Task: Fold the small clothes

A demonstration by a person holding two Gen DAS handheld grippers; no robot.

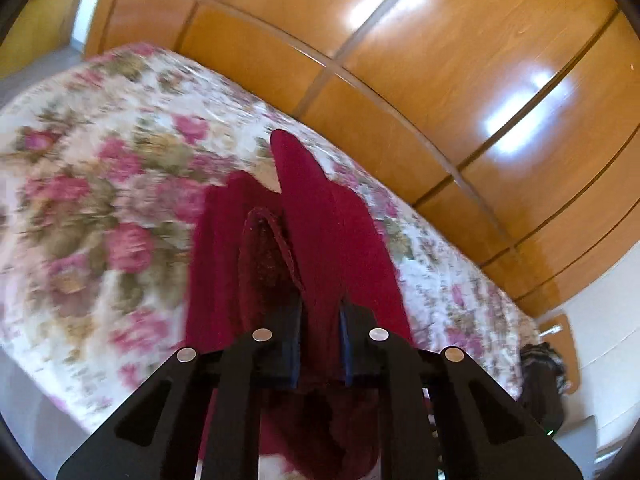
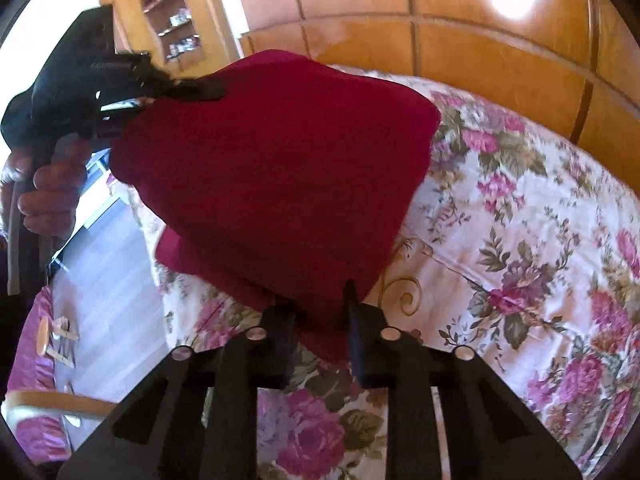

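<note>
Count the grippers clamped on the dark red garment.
2. The left gripper pinches one bunched edge; the right gripper pinches another edge of the dark red garment, lifted above the floral bedspread.

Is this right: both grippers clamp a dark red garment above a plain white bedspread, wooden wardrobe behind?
Not quite. The bedspread is floral, pink roses on white, not plain; both wrist views show it. The rest holds: the left gripper and right gripper each clamp the dark red garment, with the wooden wardrobe behind.

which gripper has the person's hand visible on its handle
The left gripper, seen in the right wrist view: a hand wraps its handle. The right gripper shows only its fingers, clamped on the red garment.
</note>
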